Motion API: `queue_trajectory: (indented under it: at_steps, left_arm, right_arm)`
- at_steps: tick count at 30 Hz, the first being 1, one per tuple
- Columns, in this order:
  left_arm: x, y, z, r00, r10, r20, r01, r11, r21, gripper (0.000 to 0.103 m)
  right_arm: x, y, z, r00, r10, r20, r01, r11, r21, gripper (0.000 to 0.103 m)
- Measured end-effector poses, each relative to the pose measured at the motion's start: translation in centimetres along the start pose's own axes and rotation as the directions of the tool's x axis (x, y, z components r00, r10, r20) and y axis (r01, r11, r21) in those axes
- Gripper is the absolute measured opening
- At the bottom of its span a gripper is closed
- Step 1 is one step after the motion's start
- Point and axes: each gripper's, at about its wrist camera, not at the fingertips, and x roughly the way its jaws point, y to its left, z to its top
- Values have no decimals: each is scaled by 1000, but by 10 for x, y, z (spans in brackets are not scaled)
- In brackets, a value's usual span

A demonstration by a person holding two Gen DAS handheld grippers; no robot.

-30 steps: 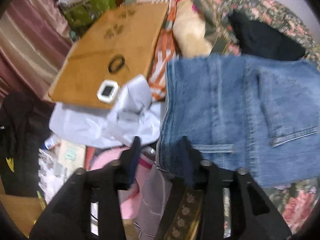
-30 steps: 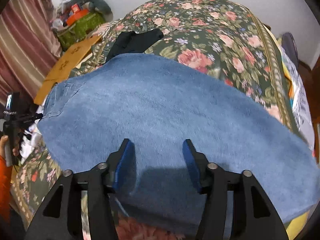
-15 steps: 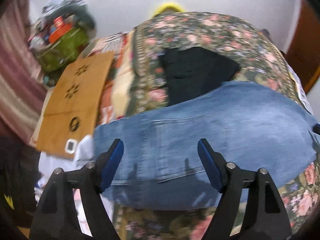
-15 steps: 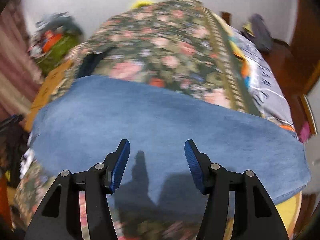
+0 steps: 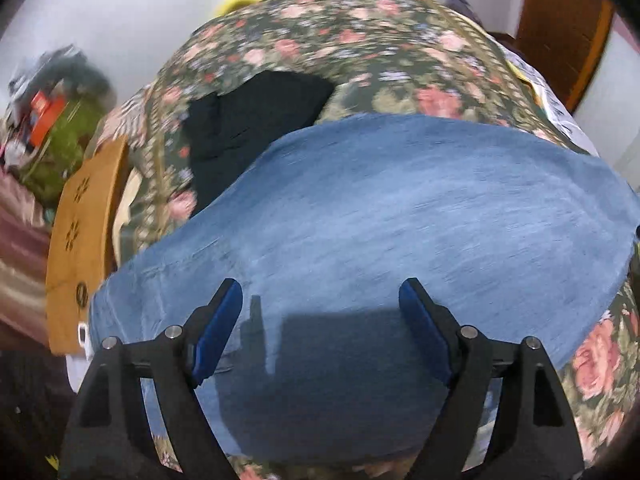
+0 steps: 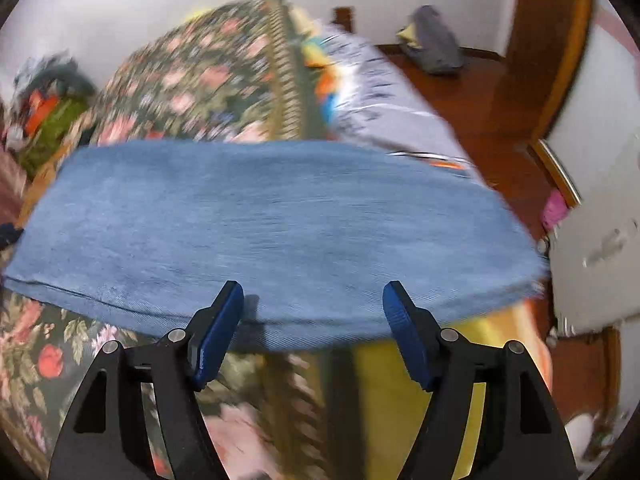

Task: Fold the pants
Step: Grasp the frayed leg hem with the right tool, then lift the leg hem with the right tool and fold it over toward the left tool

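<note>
One pair of jeans (image 5: 400, 208), one black garment (image 5: 248, 120) (perhaps folded), two tongs (image 5: 320, 320).

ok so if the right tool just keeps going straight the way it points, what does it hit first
Most likely the jeans: the open right tool points at their near folded edge on the flowered bedspread, with nothing seen between. Depth is hard to judge through the blur.

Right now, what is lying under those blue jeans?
The jeans lie on a floral bedspread, partly overlapping a black garment. Anything else beneath is covered.
</note>
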Motion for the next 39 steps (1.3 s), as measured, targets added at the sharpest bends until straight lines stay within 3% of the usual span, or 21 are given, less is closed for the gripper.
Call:
queue_trajectory:
  at_steps: [3,10,14,18,20,24,25,34,39]
  left_arm:
    - [4,-21,12,998,-62,-17,63,998,16,81]
    - [13,-64,34,998,-62,-24,63,995,72,81]
    - [14,-80,39,998,-65,-26,67,993,100,81]
    - [16,-91,43,997,-66,-27,69,991,113,81]
    - [18,-94,45,997,-73,-27,75,991,112,81]
    - [15,-100,47,997,-81,-14,82,990,116,81]
    - [13,-102,47,996,-89,-5,89,989,119,81]
    - [-18,-106,47,992,-94,79,83,987,134,81]
    - [-49,-89,45,983,-110,147,96,991,98,81]
  right_arm:
    - [-16,-31,-3,999,-7,38,3,995,98,69]
    - [-11,-81,-12,999,-17,47,3,959,284,70]
    - [7,-93,-7,999,35,37,-46,932,361,69]
    - [18,-98,-2,997,51,51,-67,912,405,61]
    - [22,-101,-1,997,35,68,-60,910,411,56]
    - [17,-106,4,996,-16,93,-22,918,396,17]
    - [16,-108,7,995,-6,96,-32,920,392,14]
    - [-18,-92,36,982,-80,169,24,951,309,9]
    - [-56,-63,60,962,-61,266,-1,974,228,9]
